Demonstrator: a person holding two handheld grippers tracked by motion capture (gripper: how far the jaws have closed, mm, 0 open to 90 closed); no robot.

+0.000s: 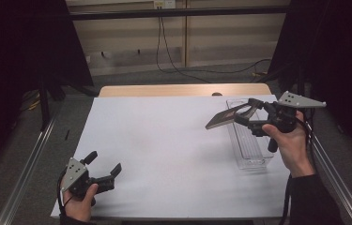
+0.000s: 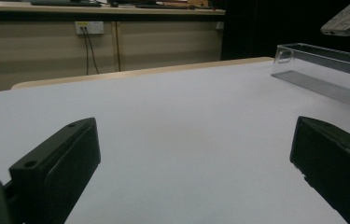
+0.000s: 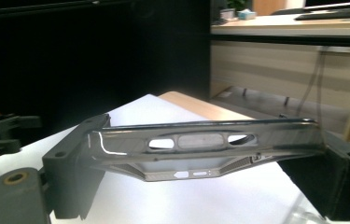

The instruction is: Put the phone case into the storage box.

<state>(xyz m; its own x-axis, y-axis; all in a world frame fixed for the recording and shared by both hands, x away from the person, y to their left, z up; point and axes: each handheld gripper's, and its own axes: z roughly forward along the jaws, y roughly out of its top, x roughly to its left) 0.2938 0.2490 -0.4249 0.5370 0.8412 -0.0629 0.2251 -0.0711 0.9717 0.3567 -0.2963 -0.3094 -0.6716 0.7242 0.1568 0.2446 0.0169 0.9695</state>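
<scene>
High view shows the right gripper (image 1: 248, 114) pinching a phone case (image 1: 224, 118) by its edges above the clear bin (image 1: 253, 161), left gripper (image 1: 104, 165) spread idle; the flexible case could slip free.

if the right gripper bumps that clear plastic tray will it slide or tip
Probably slide: the clear tray is long, low and flat-bottomed on the smooth white sheet. It looks thin-walled and empty, so likely light. The right gripper, holding the phone case above it, could nudge it easily.
</scene>
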